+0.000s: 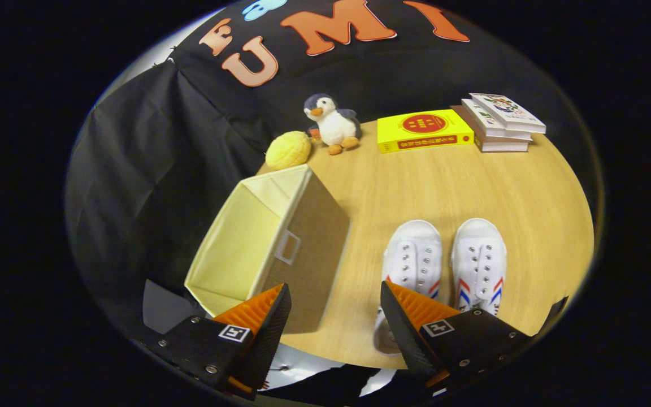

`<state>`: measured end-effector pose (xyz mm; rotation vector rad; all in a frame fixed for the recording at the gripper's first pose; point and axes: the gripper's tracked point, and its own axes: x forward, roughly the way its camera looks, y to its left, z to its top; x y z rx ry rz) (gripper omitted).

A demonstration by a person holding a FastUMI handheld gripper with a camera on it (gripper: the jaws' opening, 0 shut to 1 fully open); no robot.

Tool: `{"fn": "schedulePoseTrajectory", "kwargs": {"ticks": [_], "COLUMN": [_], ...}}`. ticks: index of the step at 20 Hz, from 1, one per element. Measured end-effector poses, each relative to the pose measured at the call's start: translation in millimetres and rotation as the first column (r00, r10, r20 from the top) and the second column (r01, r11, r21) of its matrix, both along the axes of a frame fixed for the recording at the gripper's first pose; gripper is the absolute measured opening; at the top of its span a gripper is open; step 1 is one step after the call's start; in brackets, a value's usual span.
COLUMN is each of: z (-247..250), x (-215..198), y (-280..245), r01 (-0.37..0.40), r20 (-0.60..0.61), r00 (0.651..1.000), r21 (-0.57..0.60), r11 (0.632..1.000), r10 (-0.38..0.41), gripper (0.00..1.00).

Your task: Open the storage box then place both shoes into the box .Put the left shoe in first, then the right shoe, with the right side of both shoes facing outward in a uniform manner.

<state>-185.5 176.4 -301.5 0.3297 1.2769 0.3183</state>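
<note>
Bright, even light; sharp centre, fisheye-warped edges.

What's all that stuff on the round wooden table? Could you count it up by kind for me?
Storage box: 1, open
White shoes: 2, left shoe and right shoe
Books: 4, yellow book plus a stack of three books
Penguin plush: 1
Yellow ball: 1
Total: 9

The gripper hovers with its fingers open, holding nothing.
</note>
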Motion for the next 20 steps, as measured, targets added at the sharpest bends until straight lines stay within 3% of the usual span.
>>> {"fn": "schedulePoseTrajectory", "kwargs": {"ticks": [5,14,20], "z": [-31.2,-65.2,-75.1], "x": [-27.3,-42.0,-43.2], "y": [-49.1,-62.6,-74.9], "r01": [-0.059,-0.17,-0.263], "r20": [-0.022,-0.055,-0.048], "r00": [0.998,0.985,0.962], "r21": [-0.173,-0.273,-0.425], "r11": [0.983,0.947,0.866], "r10": [0.056,0.161,0.269], "gripper": [0.91,0.73,0.52]}}
